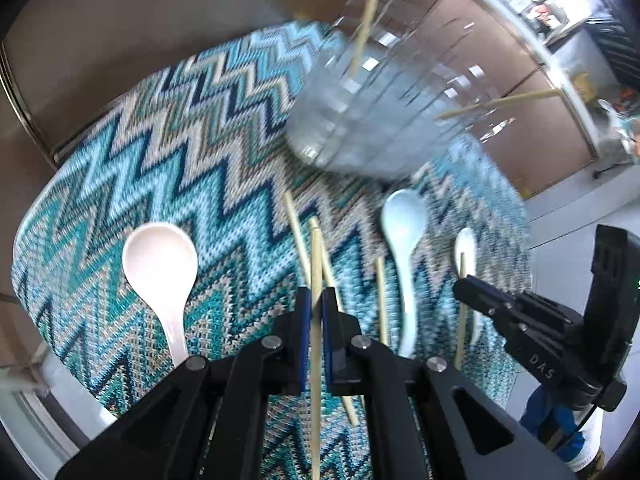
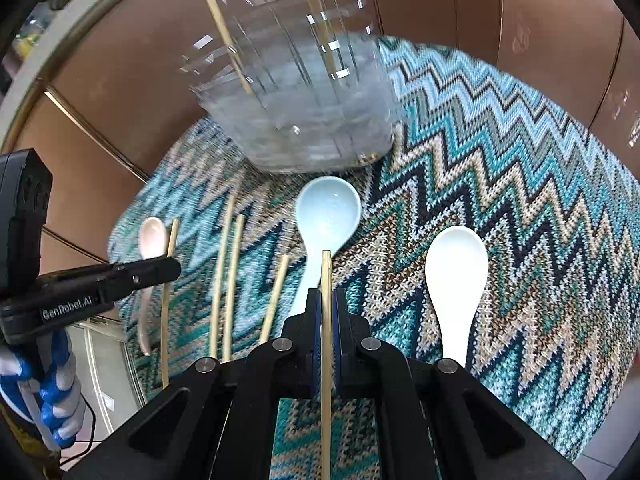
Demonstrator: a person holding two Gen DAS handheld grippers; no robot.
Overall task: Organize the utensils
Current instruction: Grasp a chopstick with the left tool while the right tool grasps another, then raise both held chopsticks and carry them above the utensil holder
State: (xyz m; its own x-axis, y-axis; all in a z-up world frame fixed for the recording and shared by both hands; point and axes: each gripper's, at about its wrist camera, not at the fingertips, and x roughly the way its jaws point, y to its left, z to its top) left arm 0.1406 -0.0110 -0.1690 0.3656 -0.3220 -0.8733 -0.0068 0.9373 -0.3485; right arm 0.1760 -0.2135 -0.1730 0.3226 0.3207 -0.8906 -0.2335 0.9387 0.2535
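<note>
My left gripper (image 1: 316,296) is shut on a bamboo chopstick (image 1: 316,256) that hangs above the zigzag placemat (image 1: 180,168). My right gripper (image 2: 326,294) is shut on another chopstick (image 2: 326,270). Each gripper shows in the other's view, the right gripper (image 1: 466,284) at the right and the left gripper (image 2: 174,267) at the left. On the mat lie a pinkish-white spoon (image 1: 160,264), a light blue spoon (image 2: 328,208), a white spoon (image 2: 456,264) and several loose chopsticks (image 2: 234,276). A clear plastic holder (image 2: 288,112) stands at the mat's far edge with two chopsticks (image 2: 226,36) in it.
The mat lies on a brown round table (image 2: 120,80) with a gold rim. A hand in a blue and white glove (image 2: 56,400) holds the left gripper. Floor shows past the table's edge at the right of the left wrist view.
</note>
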